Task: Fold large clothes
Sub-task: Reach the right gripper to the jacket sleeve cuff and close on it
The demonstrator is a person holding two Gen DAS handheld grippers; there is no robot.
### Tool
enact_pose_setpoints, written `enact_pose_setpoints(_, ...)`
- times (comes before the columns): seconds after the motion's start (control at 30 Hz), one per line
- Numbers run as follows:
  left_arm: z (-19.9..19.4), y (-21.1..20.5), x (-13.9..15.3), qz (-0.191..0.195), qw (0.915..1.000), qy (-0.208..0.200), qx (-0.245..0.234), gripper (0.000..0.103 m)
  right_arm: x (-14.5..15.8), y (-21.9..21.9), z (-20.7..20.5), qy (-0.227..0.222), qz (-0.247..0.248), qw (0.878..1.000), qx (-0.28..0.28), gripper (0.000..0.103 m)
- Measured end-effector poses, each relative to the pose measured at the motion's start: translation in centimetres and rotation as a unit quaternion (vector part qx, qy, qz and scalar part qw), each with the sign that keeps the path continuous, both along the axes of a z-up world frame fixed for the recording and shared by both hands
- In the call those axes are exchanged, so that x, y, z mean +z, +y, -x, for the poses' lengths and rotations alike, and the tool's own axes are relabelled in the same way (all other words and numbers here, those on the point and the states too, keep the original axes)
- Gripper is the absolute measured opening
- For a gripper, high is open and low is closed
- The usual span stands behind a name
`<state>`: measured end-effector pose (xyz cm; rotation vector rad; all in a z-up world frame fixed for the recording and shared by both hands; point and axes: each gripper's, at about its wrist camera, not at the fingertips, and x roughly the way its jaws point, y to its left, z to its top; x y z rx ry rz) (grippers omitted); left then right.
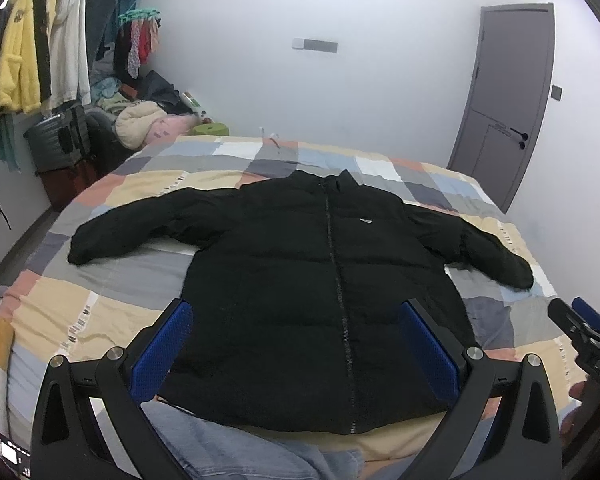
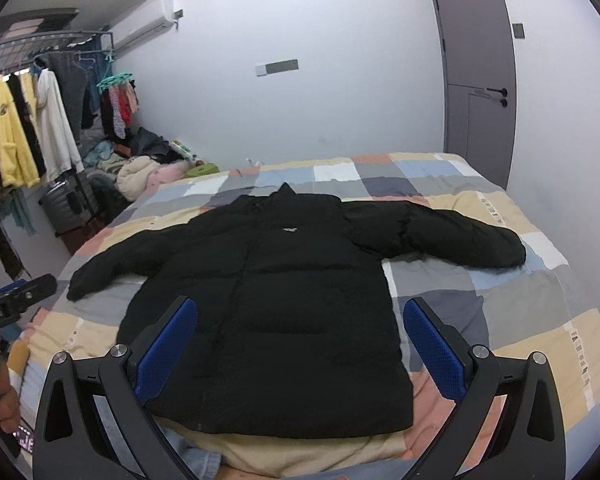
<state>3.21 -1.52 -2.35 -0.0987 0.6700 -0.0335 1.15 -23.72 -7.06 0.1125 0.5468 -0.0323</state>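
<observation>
Now we hold both tools above the near edge of the bed (image 1: 100, 308), and neither touches anything. Our left tool (image 1: 296, 312) stands wide open, its two blue, dotted rubber pads far apart and empty; our right tool (image 2: 300, 312) is open just as wide and also holds nothing. Between and behind the fingers lies the black jacket (image 1: 292, 280), spread flat on the bed with its front up, zipper (image 1: 336, 280) closed, collar toward the far wall and both sleeves stretched out to the sides. Its fabric is puffy and quilted in horizontal bands, with a small white logo (image 1: 366, 221) on the chest. Under it, the bed cover (image 2: 500, 300) is a soft patchwork of grey, beige, blue and orange squares.
</observation>
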Motion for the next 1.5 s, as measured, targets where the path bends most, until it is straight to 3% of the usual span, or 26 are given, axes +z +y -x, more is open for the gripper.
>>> enact_pose_setpoints(0.3,-2.3,-1.2,-0.7,0.007,1.0,-0.003,-0.002,0.103,-0.1,-5.6,-1.9,-0.018,0.02,0.999,-0.033,0.103)
enact_pose_setpoints(0.43,-4.9,-1.1,-1.6,0.036,0.9988,-0.033,-0.003,0.103,-0.8,-9.3,-3.8,-0.019,0.025,0.998,-0.058,0.103)
enact_pose_setpoints(0.53,-7.2,-0.7,-2.7,0.049,0.9968,-0.062,0.004,0.103,-1.4,-11.3,-5.0,-0.042,0.057,0.995,-0.072,0.103)
enact_pose_setpoints(0.63,-10.5,-0.7,-4.8,0.018,0.9965,-0.081,0.01,0.103,-2.6,-13.9,-6.4,-0.054,0.082,0.991,-0.093,0.103)
enact_pose_setpoints(0.77,-14.1,-0.8,-8.1,0.01,0.9969,-0.077,0.014,0.103,-4.7,-18.6,-8.7,-0.049,0.044,0.992,-0.108,0.103)
enact_pose_setpoints(0.87,-16.4,-1.3,-10.8,0.002,0.9984,-0.053,-0.02,0.103,-7.2,-22.9,-11.0,-0.02,-0.004,0.993,-0.12,0.103)
enact_pose_setpoints(1.07,-18.8,-2.4,-14.5,-0.019,0.999,-0.022,-0.035,0.103,-12.4,-31.6,-14.2,-0.014,-0.058,0.982,-0.18,0.103)
enact_pose_setpoints(1.17,-19.5,-2.7,-15.6,-0.01,0.9991,-0.011,-0.039,0.103,-15.0,-35.7,-16.0,0.0,-0.092,0.975,-0.202,0.103)
enact_pose_setpoints(1.33,-20.1,-3.1,-17.5,0.018,0.9986,0.009,-0.049,0.103,-19.0,-41.8,-18.3,0.021,-0.187,0.955,-0.231,0.103)
enact_pose_setpoints(1.5,-21.0,-3.2,-18.5,0.03,0.998,0.021,-0.051,0.103,-22.2,-45.6,-19.9,0.021,-0.284,0.924,-0.255,0.103)
